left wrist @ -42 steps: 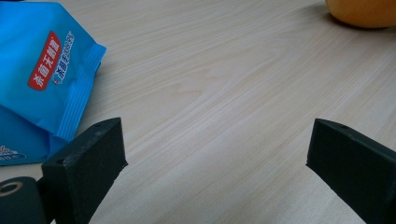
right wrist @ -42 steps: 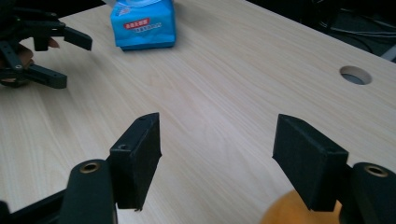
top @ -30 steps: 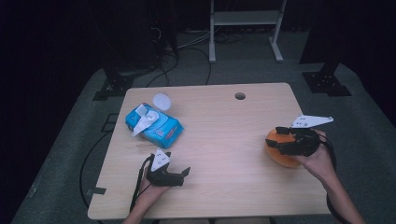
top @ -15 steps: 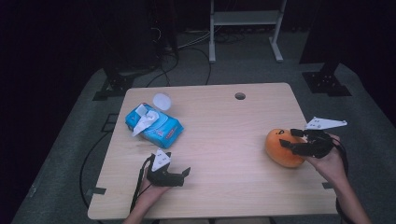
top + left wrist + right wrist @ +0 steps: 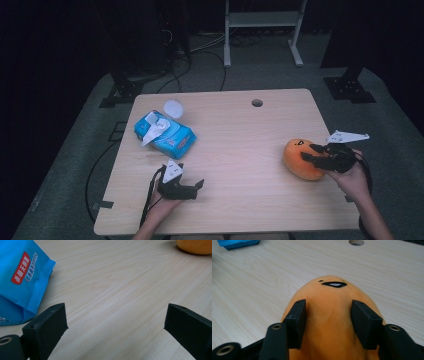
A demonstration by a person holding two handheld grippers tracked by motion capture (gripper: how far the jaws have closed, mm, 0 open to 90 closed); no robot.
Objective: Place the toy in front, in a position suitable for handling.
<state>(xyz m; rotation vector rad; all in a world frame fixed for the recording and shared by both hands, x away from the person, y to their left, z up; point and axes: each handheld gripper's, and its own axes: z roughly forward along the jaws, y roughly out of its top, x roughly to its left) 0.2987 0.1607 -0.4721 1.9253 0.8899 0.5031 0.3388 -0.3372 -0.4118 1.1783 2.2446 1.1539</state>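
The pale rectangular wooden table (image 5: pixel 235 150) is bearing a blue plastic wipes pack (image 5: pixel 165 132) near its far left corner and an orange egg-shaped plush toy (image 5: pixel 300 159) by its right edge. The right gripper (image 5: pixel 311 152) is straddling that toy, its jaws having just been closing and now pressing its sides. The left gripper (image 5: pixel 199 188) is resting near the table's front edge, jaws standing wide apart over bare wood.

Desk (image 5: pixel 240 130) evenly lit from above; surroundings dark. High view soft, grainy. Gripper views sharper; near jaws slightly blurred.

Orange egg-shaped plush toy (image 5: pixel 300 159) with black face marks, near table's right edge
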